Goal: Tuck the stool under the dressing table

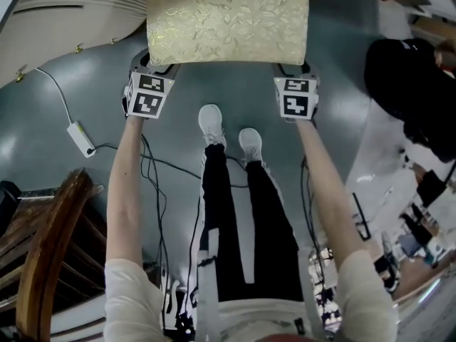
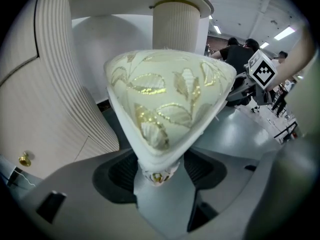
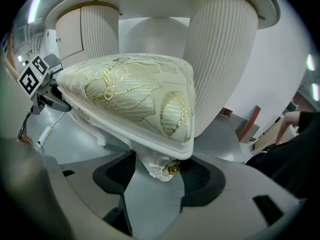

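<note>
stool, near corners clamped between fingers of left gripper, right gripper

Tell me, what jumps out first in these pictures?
A cream stool with a gold-leaf-patterned cushion fills the top of the head view, gripped at its two near corners by the left gripper and the right gripper. Right behind it, in both gripper views, stands the white ribbed dressing table. The person's white shoes stand on the grey floor below.
</note>
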`<action>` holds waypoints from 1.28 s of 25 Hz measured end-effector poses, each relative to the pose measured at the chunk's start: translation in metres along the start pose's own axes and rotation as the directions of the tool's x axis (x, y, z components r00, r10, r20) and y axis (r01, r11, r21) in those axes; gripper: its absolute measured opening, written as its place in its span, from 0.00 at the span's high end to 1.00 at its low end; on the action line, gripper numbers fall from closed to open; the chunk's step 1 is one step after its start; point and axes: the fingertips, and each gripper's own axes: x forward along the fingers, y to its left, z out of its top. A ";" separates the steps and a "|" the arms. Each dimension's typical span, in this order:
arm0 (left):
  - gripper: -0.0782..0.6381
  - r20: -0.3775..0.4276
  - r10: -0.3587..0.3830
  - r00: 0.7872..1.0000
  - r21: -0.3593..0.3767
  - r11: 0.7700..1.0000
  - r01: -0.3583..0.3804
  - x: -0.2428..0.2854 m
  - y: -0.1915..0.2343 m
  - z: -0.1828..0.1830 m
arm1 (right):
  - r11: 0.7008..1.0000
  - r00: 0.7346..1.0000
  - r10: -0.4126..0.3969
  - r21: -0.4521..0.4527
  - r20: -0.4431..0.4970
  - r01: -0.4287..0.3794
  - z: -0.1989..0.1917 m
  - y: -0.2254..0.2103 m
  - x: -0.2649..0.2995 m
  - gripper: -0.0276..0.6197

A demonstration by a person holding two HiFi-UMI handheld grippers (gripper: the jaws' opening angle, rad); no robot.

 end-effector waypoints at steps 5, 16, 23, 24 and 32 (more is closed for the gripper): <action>0.48 0.019 -0.015 1.000 0.019 1.000 0.015 0.001 0.007 0.000 | 1.000 1.000 -0.020 0.024 0.002 0.020 -0.002 0.008 0.001 0.53; 0.49 -0.007 0.000 1.000 0.051 0.999 0.000 0.004 0.013 0.003 | 0.997 0.999 -0.038 0.063 0.038 0.036 -0.006 0.011 0.000 0.53; 0.49 -0.043 0.050 0.998 0.082 0.996 -0.046 0.007 0.029 0.012 | 0.997 0.995 -0.036 0.077 0.092 0.029 0.000 0.017 0.008 0.53; 0.49 -0.039 0.049 0.998 0.085 0.995 -0.046 0.007 0.030 0.012 | 0.997 0.995 -0.038 0.076 0.095 0.031 0.000 0.017 0.008 0.53; 0.49 0.009 0.038 0.999 0.085 0.996 -0.039 -0.004 0.036 0.009 | 0.997 0.996 -0.041 0.068 0.080 0.035 0.010 0.023 0.000 0.53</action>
